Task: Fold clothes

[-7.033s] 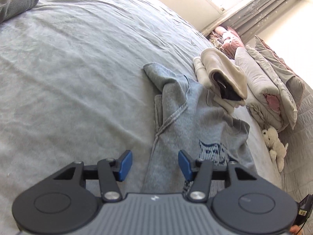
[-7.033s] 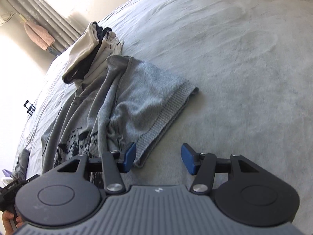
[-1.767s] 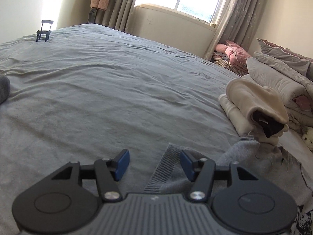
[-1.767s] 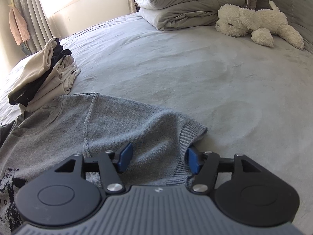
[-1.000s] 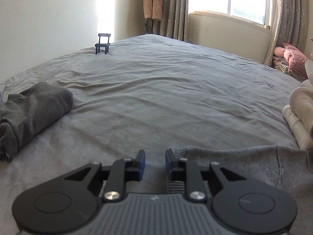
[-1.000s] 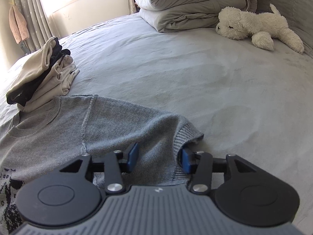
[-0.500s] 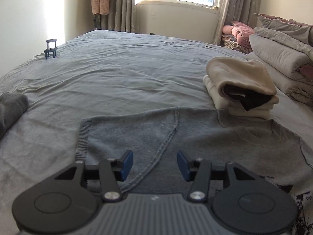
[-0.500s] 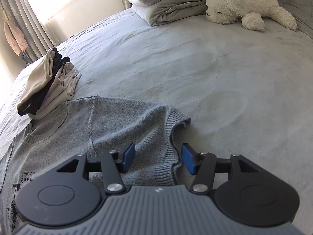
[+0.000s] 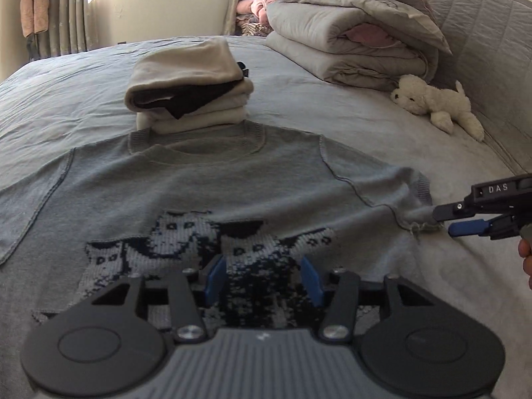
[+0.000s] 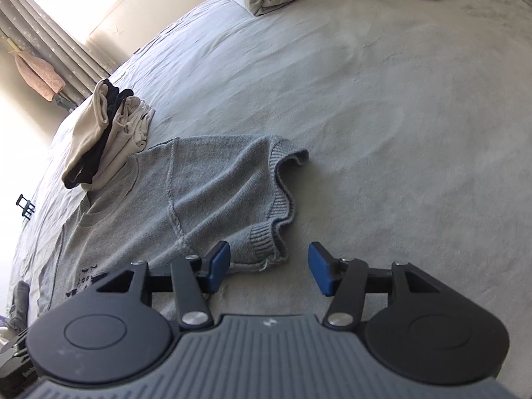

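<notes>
A grey knitted sweater [image 9: 206,183] with a dark-and-white cat pattern lies spread face up on the bed, collar toward the far side. My left gripper [image 9: 264,281] hovers open over the patterned chest, holding nothing. The right sleeve [image 10: 232,179] lies rumpled, its ribbed cuff curled. My right gripper [image 10: 269,266] is open just short of that cuff, its left finger over the sleeve's lower edge. In the left wrist view the right gripper [image 9: 447,221] shows at the right edge, beside the sleeve's frayed corner, with a person's hand [image 9: 526,259] behind it.
A stack of folded cream and black clothes [image 9: 189,86] touches the sweater's collar. Folded duvets [image 9: 349,40] and a white stuffed toy [image 9: 435,106] lie by the padded headboard [image 9: 482,33]. A small black stand [image 10: 25,207] sits at the bed's far left. Curtains [image 9: 63,10] hang behind.
The left gripper opened after closing on the left sleeve, then swung right over the chest. The right gripper opened, let go of the right sleeve and drew back. The sweater now lies spread.
</notes>
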A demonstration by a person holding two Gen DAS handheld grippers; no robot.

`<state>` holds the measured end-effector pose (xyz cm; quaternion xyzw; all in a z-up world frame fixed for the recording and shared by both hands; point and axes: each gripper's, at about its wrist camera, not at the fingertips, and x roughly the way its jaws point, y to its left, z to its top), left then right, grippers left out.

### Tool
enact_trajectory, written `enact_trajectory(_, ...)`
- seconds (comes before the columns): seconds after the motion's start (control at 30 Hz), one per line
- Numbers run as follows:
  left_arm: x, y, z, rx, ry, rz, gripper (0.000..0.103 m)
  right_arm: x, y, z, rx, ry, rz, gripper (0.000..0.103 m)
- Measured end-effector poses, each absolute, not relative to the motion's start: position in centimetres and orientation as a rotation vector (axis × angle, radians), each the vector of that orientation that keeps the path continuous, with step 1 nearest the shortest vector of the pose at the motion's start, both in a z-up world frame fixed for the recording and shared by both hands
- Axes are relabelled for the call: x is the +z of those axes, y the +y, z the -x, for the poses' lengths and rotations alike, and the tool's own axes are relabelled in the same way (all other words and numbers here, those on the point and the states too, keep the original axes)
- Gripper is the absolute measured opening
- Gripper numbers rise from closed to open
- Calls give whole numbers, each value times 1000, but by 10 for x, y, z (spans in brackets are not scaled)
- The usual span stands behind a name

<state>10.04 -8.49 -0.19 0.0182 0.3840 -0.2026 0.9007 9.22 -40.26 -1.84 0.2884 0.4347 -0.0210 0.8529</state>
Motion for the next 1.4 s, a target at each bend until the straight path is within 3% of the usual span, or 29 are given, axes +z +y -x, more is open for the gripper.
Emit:
enact_trajectory(0.17,-9,-124,-81,-514,825,-56,45,-20,-395,-73,65,952,-614,55)
enact_trajectory(0.43,-8,-174,-61,-639,838,-74,43,-24,-400,-50,160,982,-654,51)
enact_trajectory(0.5,-13,-181,-60,-634,855,-82,27,-26,-403,-48,175,986,-684,48)
enact_trajectory(0.6,-19,-178,-61,-600,869,-59,10,-29,-405,-46,190,994,-720,44)
enact_trajectory(1.13,-39,-135,-64,-602,892,182,6,-53,-372,-58,316,991,-850,42)
enact_trajectory(1.4,-51,-108,-78,-694,924,499,3,-64,-373,-65,341,927,-914,36)
